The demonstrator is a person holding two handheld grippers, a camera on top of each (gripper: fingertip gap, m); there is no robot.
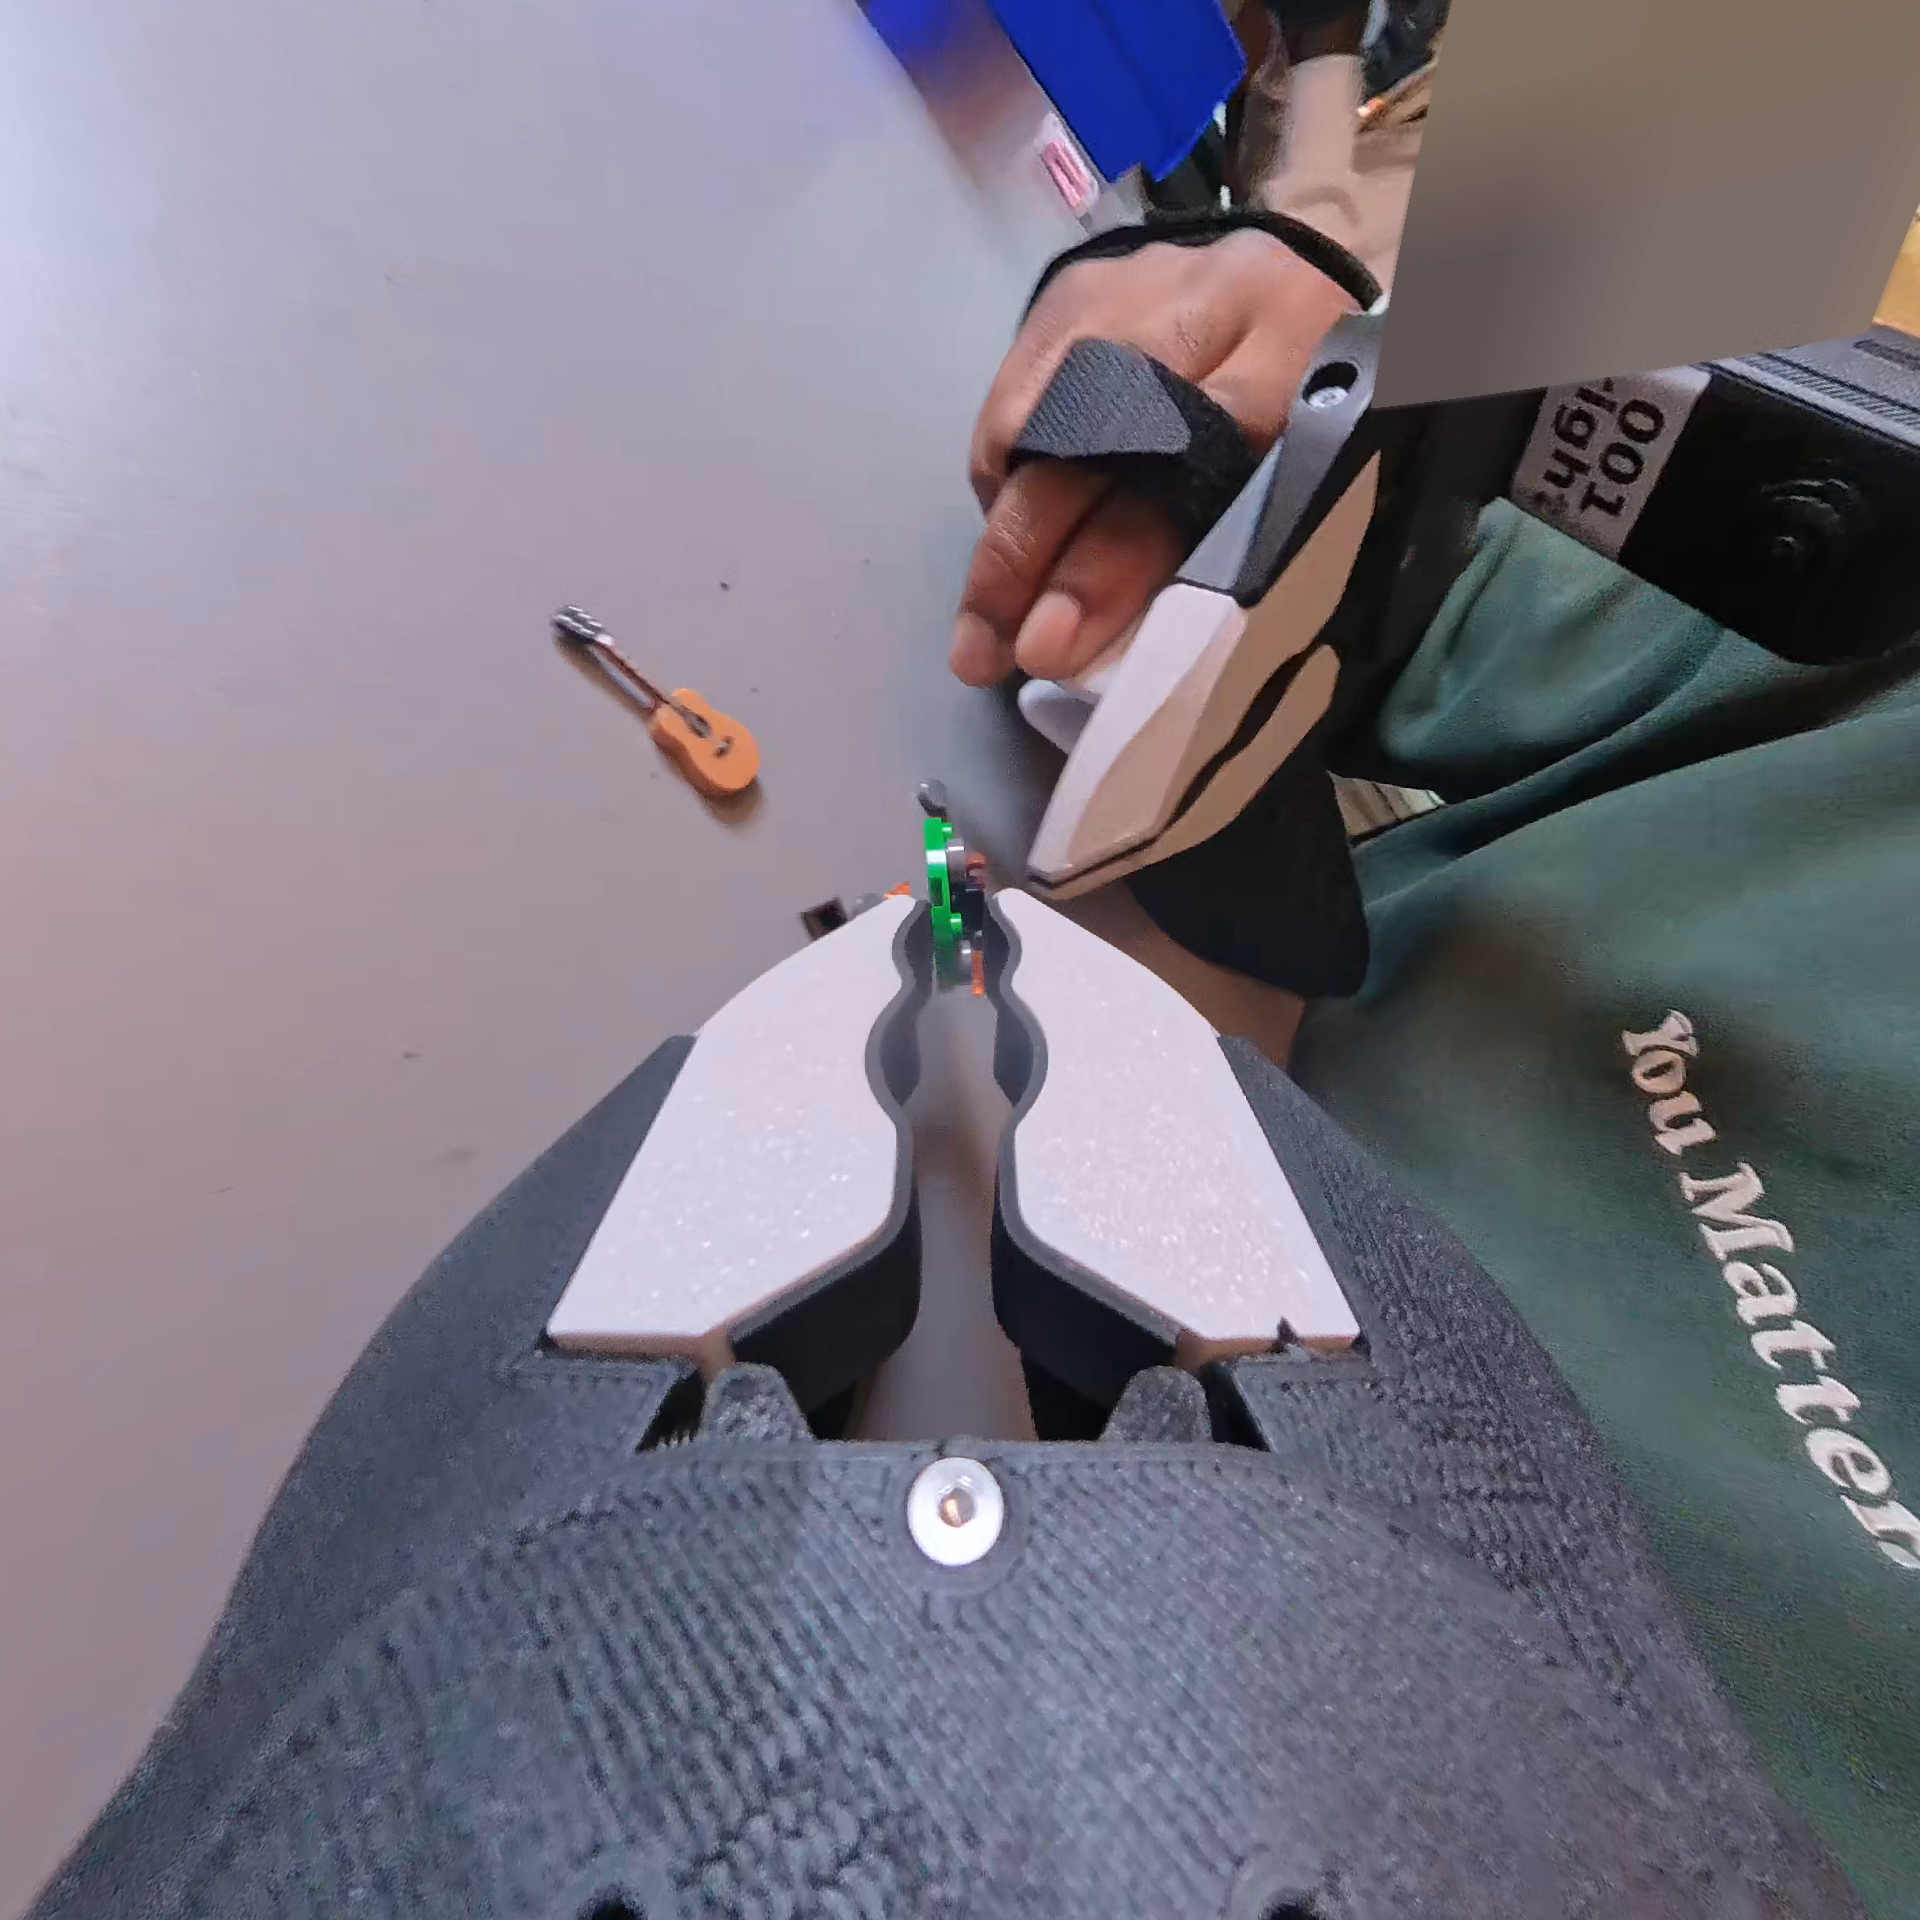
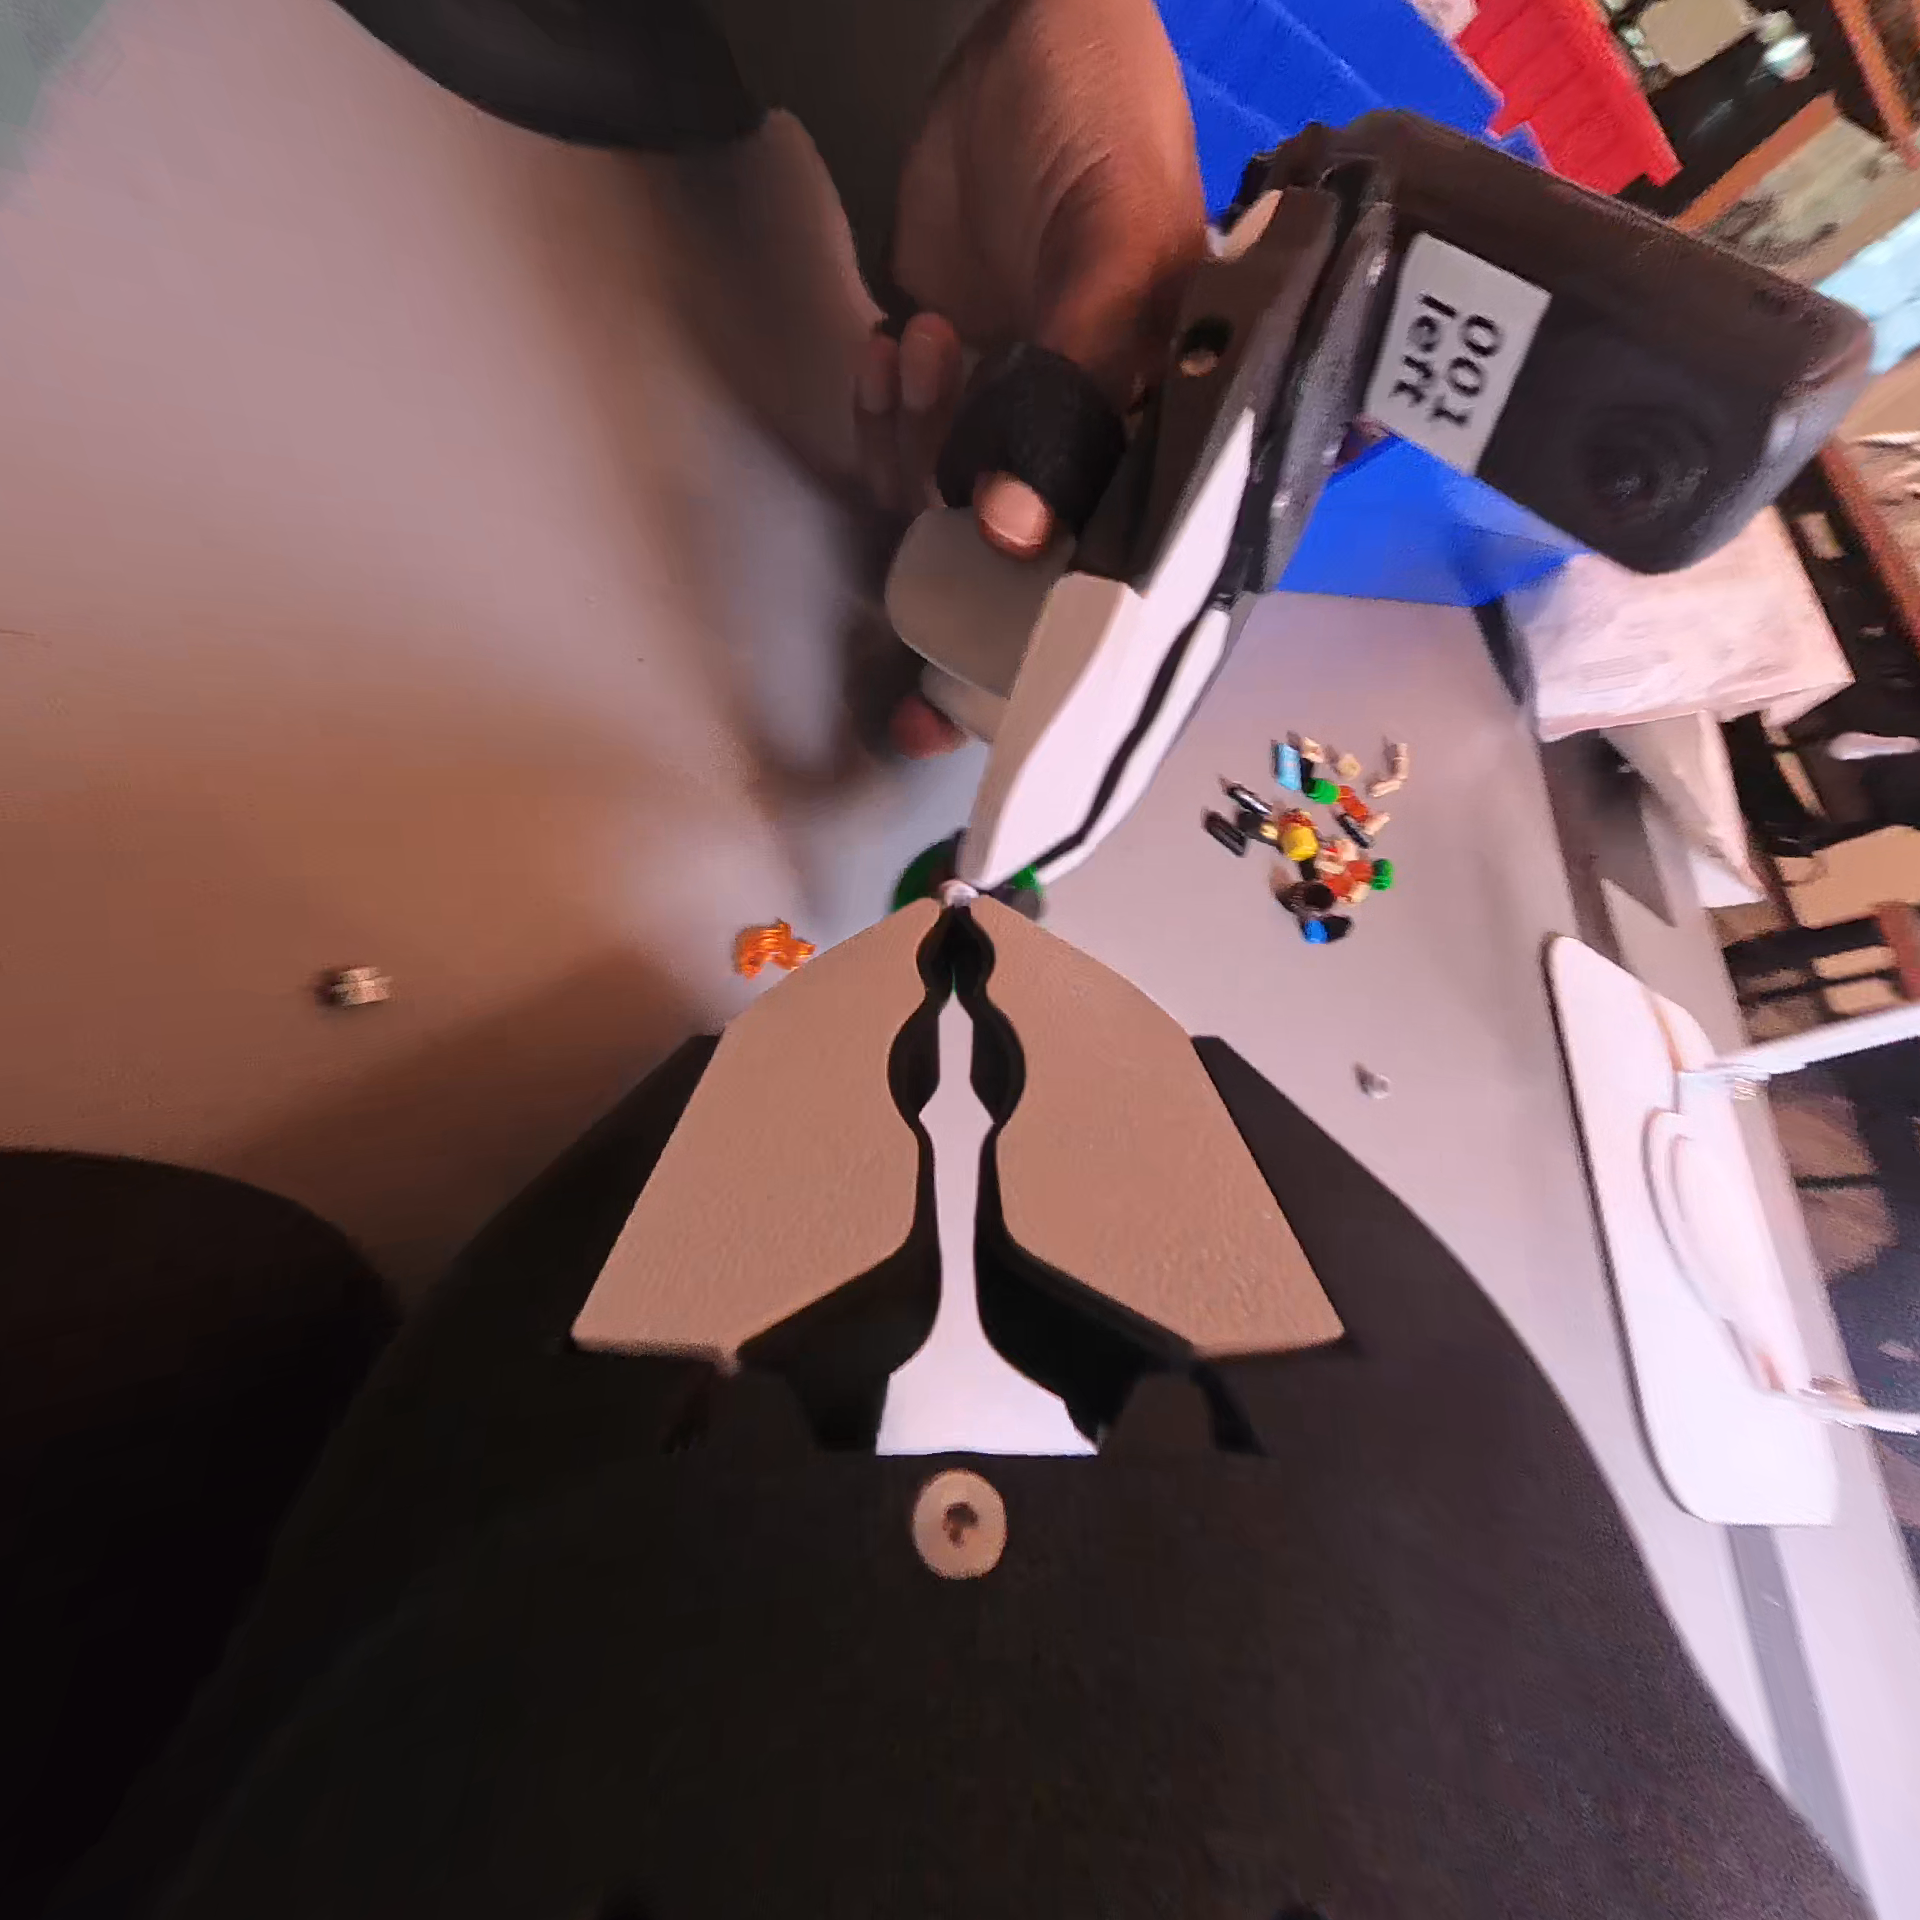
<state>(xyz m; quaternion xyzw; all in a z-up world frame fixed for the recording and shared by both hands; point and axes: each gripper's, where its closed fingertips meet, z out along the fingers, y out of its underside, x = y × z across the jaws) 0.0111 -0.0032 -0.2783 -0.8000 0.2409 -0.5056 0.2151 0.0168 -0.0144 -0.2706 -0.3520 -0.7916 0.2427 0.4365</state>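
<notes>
My left gripper (image 1: 958, 914) is shut on a small green plate assembly (image 1: 940, 894) with grey, black and orange bits on it, held edge-on above the grey table (image 1: 364, 727). It also shows in the right wrist view, where the green plate (image 2: 920, 873) peeks out behind the left gripper's fingers (image 2: 1081, 748). My right gripper (image 2: 956, 906) is shut, its tips right against that assembly. A tiny whitish bit (image 2: 957, 890) sits at its tips; I cannot tell whether it is held. In the left wrist view the right gripper (image 1: 1044, 883) comes in from the upper right.
A toy guitar (image 1: 691, 717) and a small black piece (image 1: 821, 916) lie on the table. An orange flame piece (image 2: 771, 948), a grey stud (image 2: 353, 985) and a pile of small pieces (image 2: 1314, 831) lie nearby. A white tray (image 2: 1683, 1247) and blue bins (image 2: 1403, 509) stand farther off. Left and right tips are no more than a few centimetres apart. The orange flame piece (image 2: 771, 948) is about 4 centimeters from both grippers' fingertips.
</notes>
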